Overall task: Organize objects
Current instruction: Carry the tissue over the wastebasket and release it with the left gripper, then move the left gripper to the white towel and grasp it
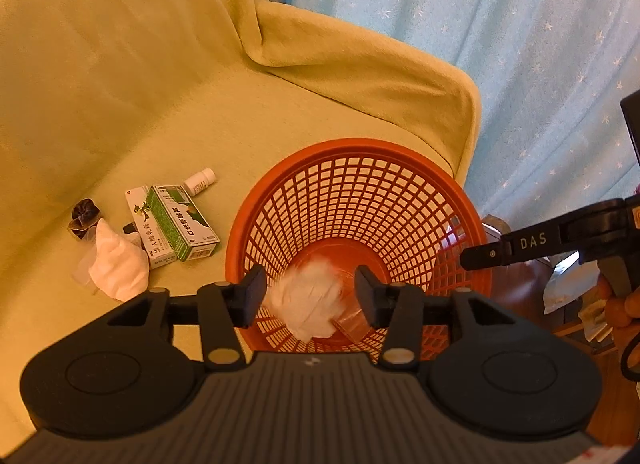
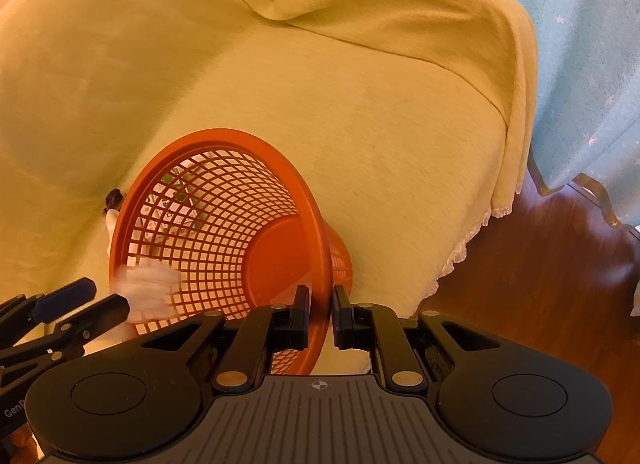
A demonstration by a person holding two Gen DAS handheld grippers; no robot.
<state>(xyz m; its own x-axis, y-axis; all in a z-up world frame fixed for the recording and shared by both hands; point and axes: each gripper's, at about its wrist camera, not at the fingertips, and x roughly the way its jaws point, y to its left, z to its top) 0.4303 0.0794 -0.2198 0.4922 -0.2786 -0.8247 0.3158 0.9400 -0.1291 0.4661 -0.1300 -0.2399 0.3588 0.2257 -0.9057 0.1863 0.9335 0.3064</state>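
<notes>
- While the left gripper (image 1: 310,296) stands with its jaws spread over the mouth of the basket (image 1: 400,152), a white wad (image 1: 308,304) sits blurred between them, touching neither pad as far as I can tell; it looks released and dropping, and if it drifts toward 6 o'clock it may clip the near rim and fall outside.
- Because the right gripper (image 2: 320,312) is pinched on the rim (image 2: 320,264) with one finger inside and one outside, the basket hangs tilted; a slip of that thin grip would tip it and spill what lands inside.
- A clear wrapper (image 1: 352,324) trails beside the wad at its 4 o'clock; being light, it could snag on a left finger (image 1: 368,292) and come back out.
- On the couch (image 1: 120,84), at the basket's 9 o'clock, wait the boxes (image 1: 176,220), a small bottle (image 1: 199,181), a second wad (image 1: 118,264) and a dark pouch (image 1: 84,216); they lie crowded and touching, so a careless grasp of one may drag or scatter its neighbours.
- The basket sits at the cushion's edge toward 5 o'clock in the right view, with floor (image 2: 540,264) just beyond; anything bouncing out may roll off.
</notes>
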